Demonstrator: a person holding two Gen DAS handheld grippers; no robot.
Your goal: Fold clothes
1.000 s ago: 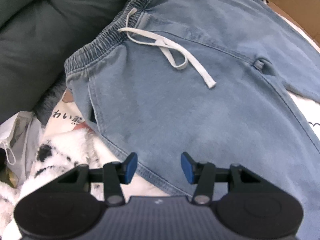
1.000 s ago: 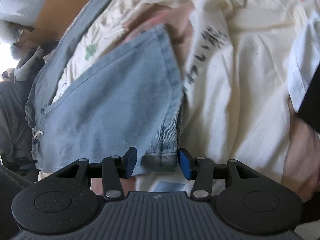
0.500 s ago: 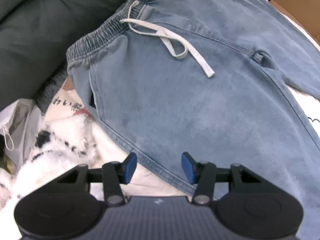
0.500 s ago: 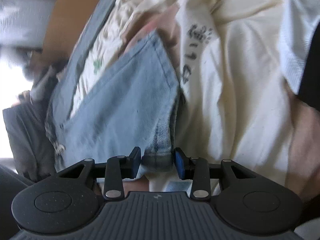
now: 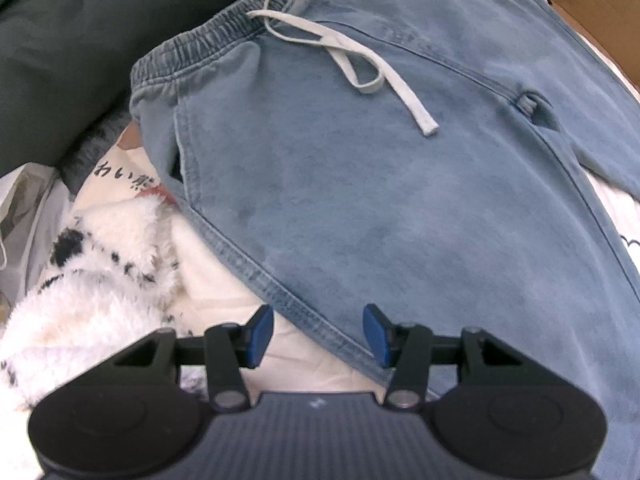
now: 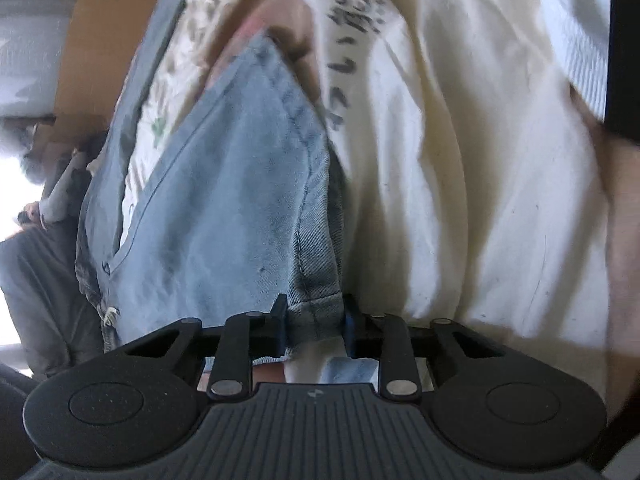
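A cream cotton cloth printed with dark characters [image 6: 460,184] is covering the surface underneath. Light-blue denim drawstring trousers [image 5: 400,200] are lying spread on it, beside a fluffy white fleece with black spots [image 5: 100,276]; a dark grey garment [image 5: 80,40] is bunching by the waistband.

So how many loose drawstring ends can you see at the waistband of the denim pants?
1. A white drawstring end lies across the front of the denim pants, below the elastic waistband. The cord also forms a loop; its other end may be hidden.
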